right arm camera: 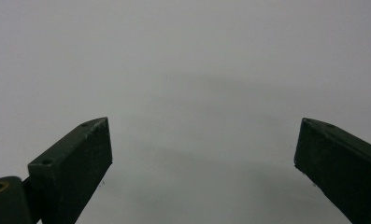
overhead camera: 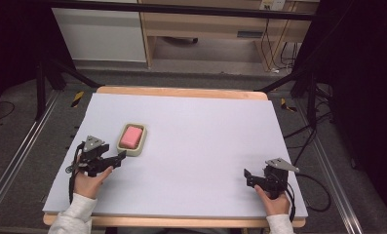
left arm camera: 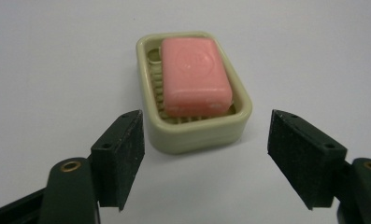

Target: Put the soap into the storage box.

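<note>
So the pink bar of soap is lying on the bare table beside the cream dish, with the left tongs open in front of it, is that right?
Not quite: the pink bar of soap lies inside the cream rectangular dish, as the left gripper view shows. The left tongs are indeed open in front of it.

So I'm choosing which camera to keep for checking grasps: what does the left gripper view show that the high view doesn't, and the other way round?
Left gripper view alone: the slatted floor of the soap dish under the pink soap, a round stamp on the soap's top, and the left gripper with its jaws apart, the dish ahead of them and untouched.

High view alone: the right gripper at the table's right side, both hands, and the floor beyond.

Both: dish, soap, pale table surface.
</note>
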